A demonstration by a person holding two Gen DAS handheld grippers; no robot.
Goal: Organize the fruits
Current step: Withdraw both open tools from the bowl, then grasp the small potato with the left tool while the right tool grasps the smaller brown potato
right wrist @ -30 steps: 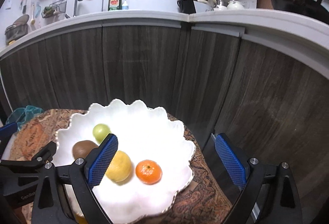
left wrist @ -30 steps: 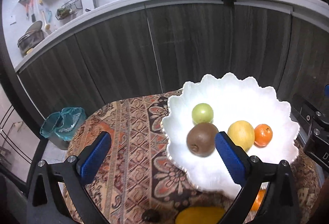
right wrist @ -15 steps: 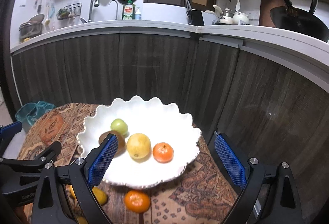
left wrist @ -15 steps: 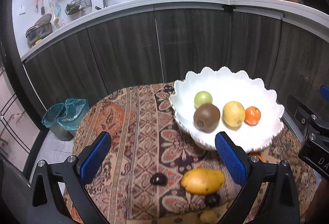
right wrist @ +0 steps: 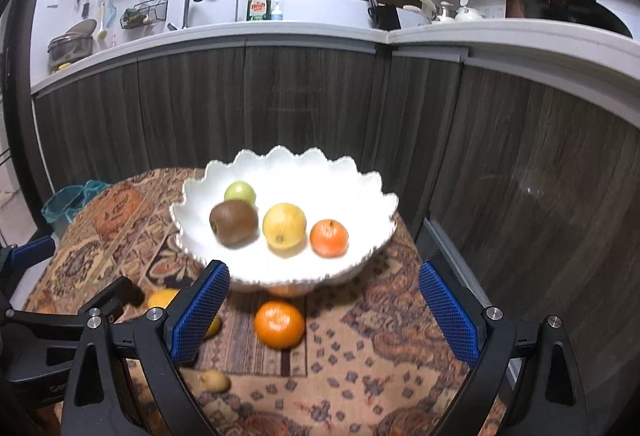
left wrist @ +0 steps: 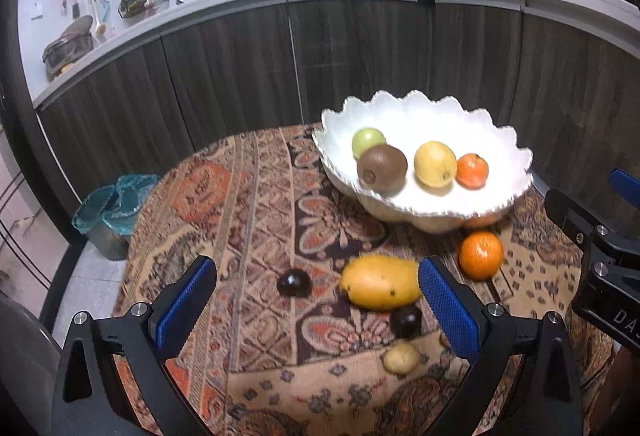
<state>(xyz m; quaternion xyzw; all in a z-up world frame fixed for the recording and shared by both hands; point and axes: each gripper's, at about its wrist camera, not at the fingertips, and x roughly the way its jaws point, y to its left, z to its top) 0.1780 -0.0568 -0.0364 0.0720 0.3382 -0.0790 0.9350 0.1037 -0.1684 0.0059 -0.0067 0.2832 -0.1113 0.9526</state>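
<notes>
Both jaws are held wide apart and empty, left gripper (left wrist: 316, 306) and right gripper (right wrist: 324, 312) poised above the patterned tablecloth (left wrist: 240, 203). 4 fruits are gathered in the scalloped white bowl (left wrist: 496, 139); a mango (left wrist: 380, 288) and an orange (left wrist: 480, 255) are left outside, evidently awaiting collection.

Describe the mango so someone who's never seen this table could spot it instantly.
Start at the white scalloped bowl on the patterned tablecloth. On the cloth in front of it lies the mango, between a dark plum and an orange. It is the only elongated yellow-orange fruit, and the largest outside the bowl.
</notes>
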